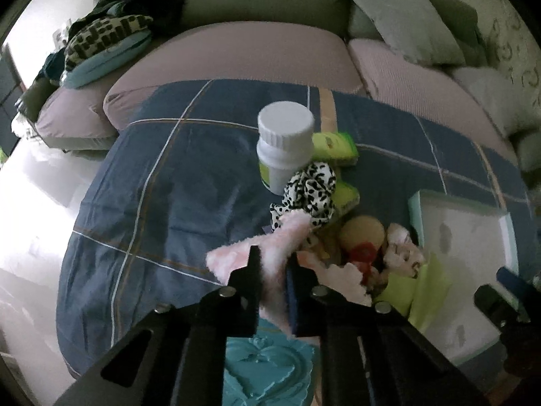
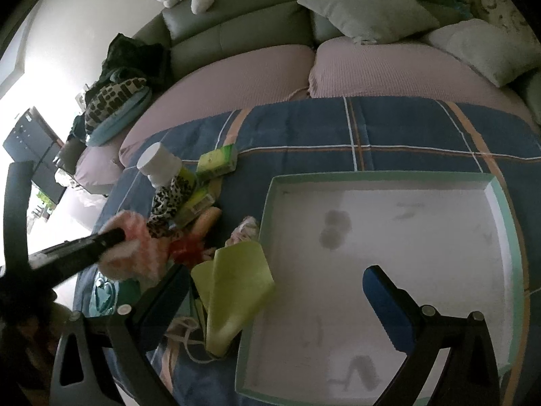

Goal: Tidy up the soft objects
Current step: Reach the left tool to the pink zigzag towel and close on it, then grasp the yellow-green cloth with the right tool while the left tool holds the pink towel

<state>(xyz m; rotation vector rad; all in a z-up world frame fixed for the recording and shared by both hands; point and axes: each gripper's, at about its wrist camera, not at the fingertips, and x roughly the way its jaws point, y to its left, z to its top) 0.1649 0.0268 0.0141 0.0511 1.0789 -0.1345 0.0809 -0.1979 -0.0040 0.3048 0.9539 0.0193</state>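
Note:
My left gripper (image 1: pixel 273 267) is shut on a fluffy pink cloth (image 1: pixel 287 233), pinched between its black fingers; the right wrist view shows that same pink cloth (image 2: pixel 135 253) in the black fingers at the left. Behind it lies a pile on the blue plaid blanket (image 1: pixel 152 182): a black-and-white spotted scrunchie (image 1: pixel 311 189), a white pill bottle (image 1: pixel 285 142), green packets (image 1: pixel 334 143), a red and tan toy (image 1: pixel 363 240) and a yellow-green cloth (image 2: pixel 236 284). My right gripper (image 2: pixel 274 291) stands open over the near left corner of a white, green-rimmed box (image 2: pixel 382 177), holding nothing.
A grey sofa with pink seat cushions (image 2: pixel 399 71) and pale pillows (image 2: pixel 365 6) runs behind the blanket. A heap of dark and leopard-print clothes (image 1: pixel 104 34) sits at its left end. A teal embossed thing (image 1: pixel 267 365) lies under my left gripper.

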